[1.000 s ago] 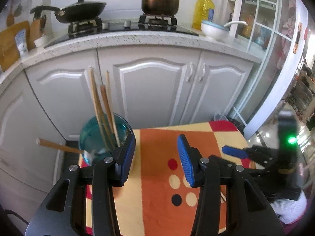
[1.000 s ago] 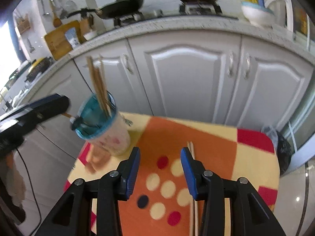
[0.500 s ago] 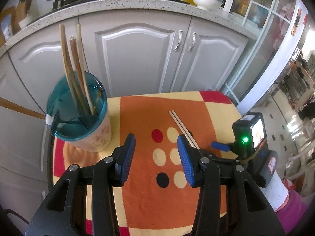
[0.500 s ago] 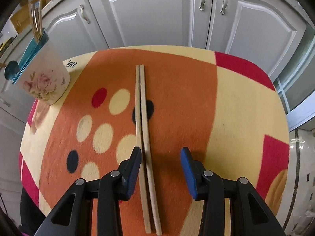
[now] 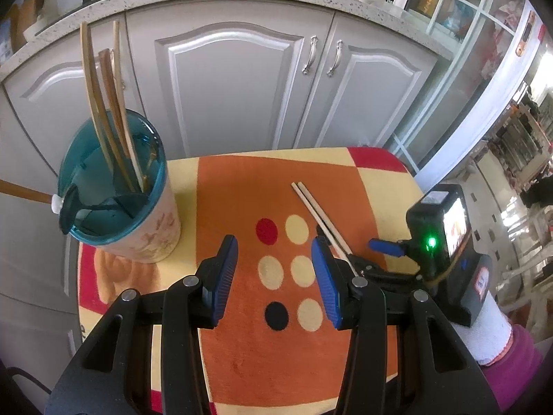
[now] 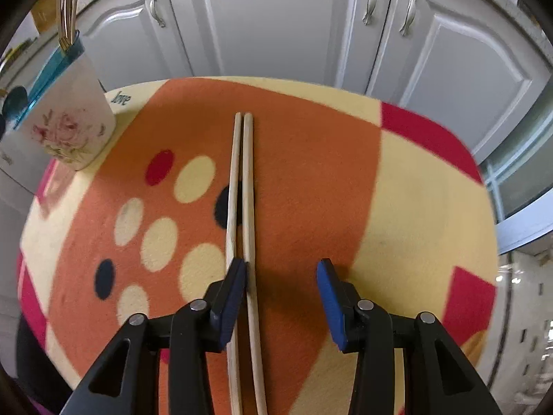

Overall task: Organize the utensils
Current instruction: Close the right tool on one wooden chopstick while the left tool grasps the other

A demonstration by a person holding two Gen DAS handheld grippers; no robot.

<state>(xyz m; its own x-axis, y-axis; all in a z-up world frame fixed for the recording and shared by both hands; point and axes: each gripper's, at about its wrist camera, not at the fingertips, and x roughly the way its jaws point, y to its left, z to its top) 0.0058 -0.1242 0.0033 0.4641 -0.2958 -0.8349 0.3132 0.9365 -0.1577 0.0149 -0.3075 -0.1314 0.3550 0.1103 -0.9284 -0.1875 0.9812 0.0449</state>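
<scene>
A pair of chopsticks is laid side by side on the patterned cloth. The right gripper is lowered over them with its jaws apart and nothing clamped; the left pad sits right at the pair, one stick passing under it and the other just inside the gap, while the right pad is well clear. For a clean pick, the gripper should probably be shifted left so both sticks are centred before closing. The left gripper is held wide and empty, with the cup of utensils ahead and to its left.
</scene>
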